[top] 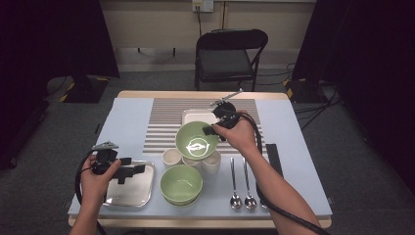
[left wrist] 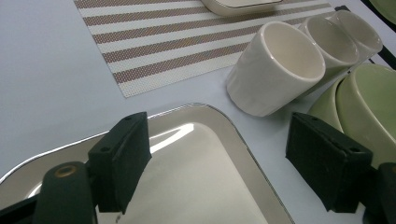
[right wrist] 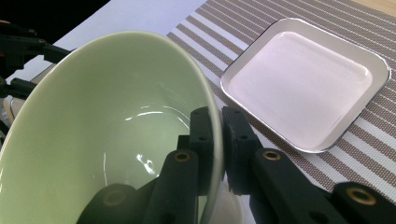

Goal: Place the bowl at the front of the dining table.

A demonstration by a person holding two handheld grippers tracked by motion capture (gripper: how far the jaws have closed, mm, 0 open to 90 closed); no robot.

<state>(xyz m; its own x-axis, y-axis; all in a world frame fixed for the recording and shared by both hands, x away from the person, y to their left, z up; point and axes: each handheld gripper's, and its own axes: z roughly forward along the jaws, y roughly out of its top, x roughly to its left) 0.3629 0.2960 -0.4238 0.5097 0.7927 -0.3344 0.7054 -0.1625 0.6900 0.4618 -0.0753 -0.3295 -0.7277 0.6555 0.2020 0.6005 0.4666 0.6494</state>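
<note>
Two grippers work over a wooden table [top: 195, 94] covered by a pale blue cloth [top: 127, 122], with a striped grey placemat [top: 166, 122] lying across its far middle. Beyond the table a black folding chair [top: 230, 56] stands on grey carpet against a light wall, with dark curtains at both sides of the room.

At the left, the left gripper [top: 131, 172] hovers just above a shiny metal tray [top: 142, 196], its jaws standing wide apart with nothing between them. Next come three cream cups [top: 172, 156] in a row, and nearer the person a green bowl [top: 181, 184] resting on the cloth. Above the cups, the lifted green bowl [top: 196, 140] hangs tilted toward the person, off the table; it is pale green, glossy and smooth inside, with a bright reflection of a lamp in its bottom. The right gripper [top: 214, 131] is clamped on its rim at the right, one pad inside and one outside. Behind it a white square dish [top: 193, 115] sits on the placemat. Two metal spoons [top: 235, 196] lie side by side farther right.
</note>
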